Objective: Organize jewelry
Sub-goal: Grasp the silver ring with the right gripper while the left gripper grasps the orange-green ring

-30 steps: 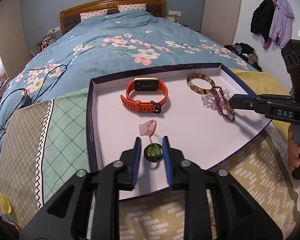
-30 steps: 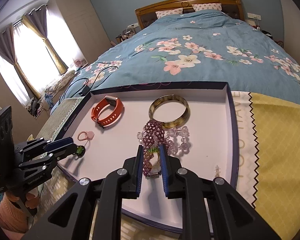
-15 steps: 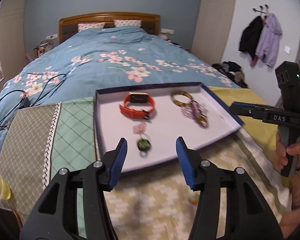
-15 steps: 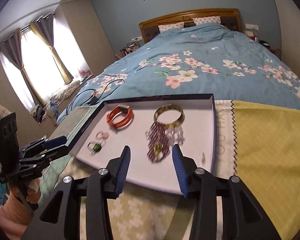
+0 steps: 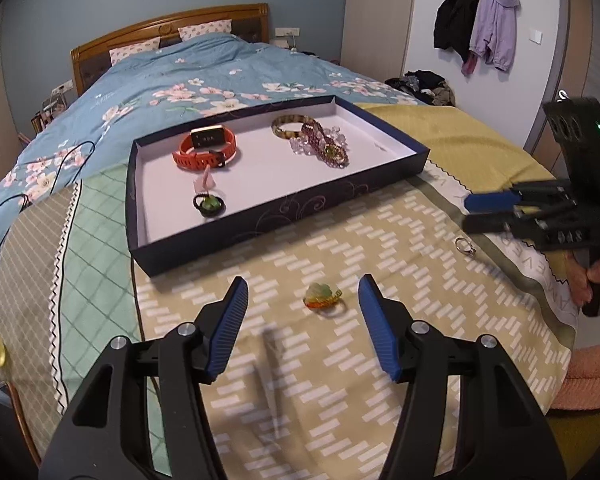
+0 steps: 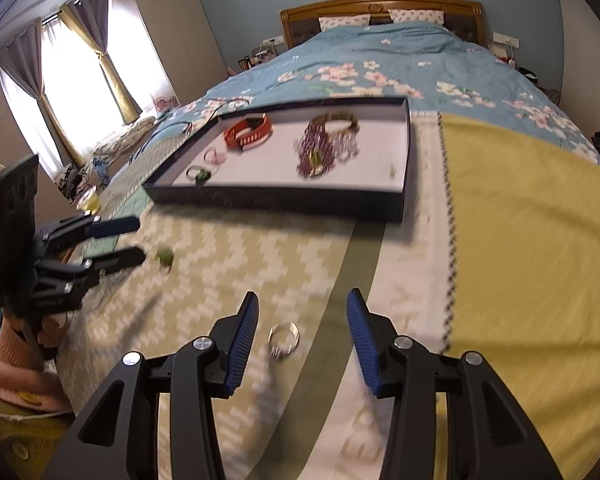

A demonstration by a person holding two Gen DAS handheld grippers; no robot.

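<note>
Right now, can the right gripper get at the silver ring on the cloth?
Probably yes: the silver ring lies bare on the cloth between the open fingers of the right gripper, nothing covering it.

Tray (image 5: 276, 216) sitting on the bed (image 5: 228, 76), on top of the cloths. Inside it: watch (image 5: 206, 150) back left, bangle (image 5: 290, 127) and beads (image 5: 324, 146) to its right, two rings nearer the front. Outside, on the cloth in front: one ring (image 5: 322, 296) left, another ring (image 6: 284, 340) right.

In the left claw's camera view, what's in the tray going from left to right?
Orange watch → pink ring and green ring, one below the other → amber bangle → beaded bracelets.
</note>
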